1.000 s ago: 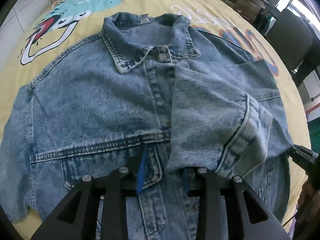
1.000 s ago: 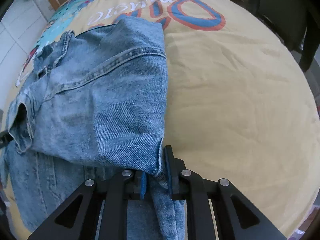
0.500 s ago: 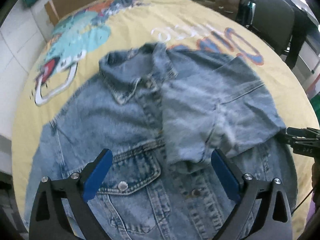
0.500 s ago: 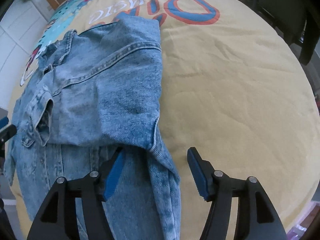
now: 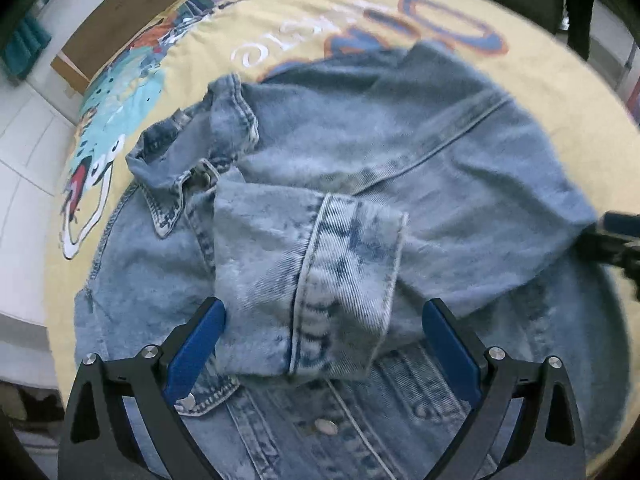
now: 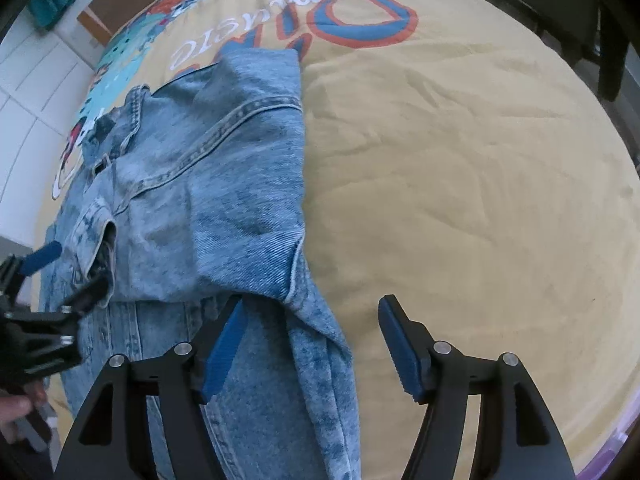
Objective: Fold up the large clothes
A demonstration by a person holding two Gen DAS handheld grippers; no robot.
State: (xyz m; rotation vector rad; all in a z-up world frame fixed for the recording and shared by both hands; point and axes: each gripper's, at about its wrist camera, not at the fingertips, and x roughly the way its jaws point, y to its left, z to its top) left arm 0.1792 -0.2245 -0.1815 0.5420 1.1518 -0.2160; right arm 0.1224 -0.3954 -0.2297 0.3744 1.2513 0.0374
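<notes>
A light blue denim jacket (image 5: pixel 400 152) lies front up on a yellow printed bed cover (image 6: pixel 460 160). Its right sleeve is folded across the chest, and the cuff (image 5: pixel 340 292) lies just in front of my left gripper (image 5: pixel 324 348). That gripper is open and empty, its jaws wide on either side of the cuff. My right gripper (image 6: pixel 312 344) is open and empty at the jacket's right edge (image 6: pixel 316 332), over the folded sleeve's corner. The jacket (image 6: pixel 208 200) fills the left of the right wrist view. The left gripper also shows there (image 6: pixel 48 280) at the left edge.
The bed cover has a cartoon print (image 5: pixel 104 160) and large lettering (image 6: pixel 360 20). A wooden headboard (image 5: pixel 132 12) and white tiled wall (image 5: pixel 24 128) lie beyond. Dark chairs (image 6: pixel 560 8) stand at the far right. The right gripper's tip shows at the left wrist view's right edge (image 5: pixel 616 240).
Both grippers were shut on the folded sleeve one second ago and have let it go and opened. The left gripper has swung right and closer to the cuff.
</notes>
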